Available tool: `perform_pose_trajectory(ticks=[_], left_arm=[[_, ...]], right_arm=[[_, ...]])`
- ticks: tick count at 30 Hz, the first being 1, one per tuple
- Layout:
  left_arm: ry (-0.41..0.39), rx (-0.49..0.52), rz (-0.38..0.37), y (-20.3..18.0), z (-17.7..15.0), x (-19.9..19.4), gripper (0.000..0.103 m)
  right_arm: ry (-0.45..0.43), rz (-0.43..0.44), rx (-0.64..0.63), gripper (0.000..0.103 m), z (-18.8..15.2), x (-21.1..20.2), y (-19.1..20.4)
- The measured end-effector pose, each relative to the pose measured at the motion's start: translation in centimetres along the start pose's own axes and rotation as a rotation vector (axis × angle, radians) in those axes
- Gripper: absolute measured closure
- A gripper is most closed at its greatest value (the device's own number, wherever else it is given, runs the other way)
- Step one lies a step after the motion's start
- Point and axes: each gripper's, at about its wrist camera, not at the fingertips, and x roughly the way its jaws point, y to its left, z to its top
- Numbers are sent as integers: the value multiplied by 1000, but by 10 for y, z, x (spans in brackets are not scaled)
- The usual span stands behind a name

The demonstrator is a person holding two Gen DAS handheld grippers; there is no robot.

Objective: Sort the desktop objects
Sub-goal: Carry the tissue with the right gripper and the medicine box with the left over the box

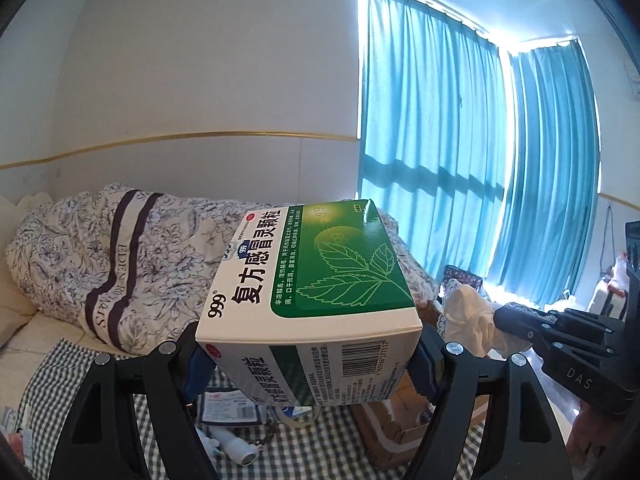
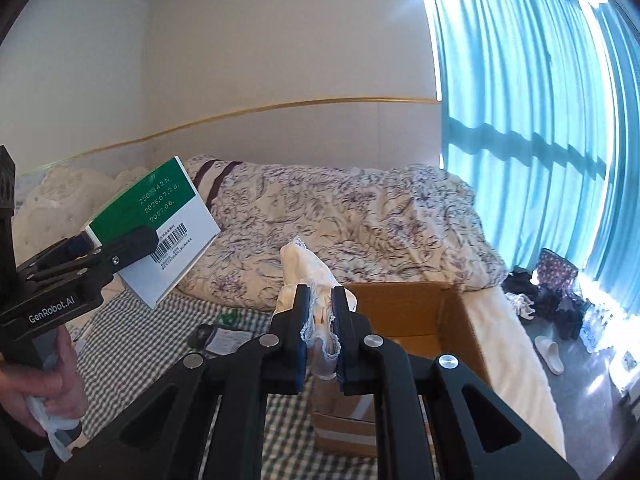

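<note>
Left gripper (image 1: 308, 364) clamps green-and-white cardboard medicine box (image 1: 316, 280); right gripper (image 2: 320, 336) pinches cream lace-trimmed cloth (image 2: 308, 276), both aloft near open brown cardboard carton (image 2: 416, 308). Transport step; next likely lowering each into carton.

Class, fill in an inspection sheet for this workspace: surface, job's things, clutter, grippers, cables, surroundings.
Surface: checked cloth.
Job's things: medicine box and white lacy fabric, both held up; open cardboard box beyond.
Clutter: packets, a small white tube.
Grippers: left gripper shut on the medicine box; right gripper shut on the fabric.
Cables: nothing seen.
Surroundings: floral duvet, blue curtains, a slipper on the floor.
</note>
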Motion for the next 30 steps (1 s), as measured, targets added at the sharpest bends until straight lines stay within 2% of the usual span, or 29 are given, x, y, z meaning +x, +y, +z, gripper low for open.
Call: perform_pose_trajectory(ticks=[18,30], left_arm=[[87,17,-130,-53,-17,58,24],[165,28,-200,-81,-39,102,24]], right_arm=[[35,-91,50,93,-15,17,-54],[107,-158,100,93,-38,49,-92]])
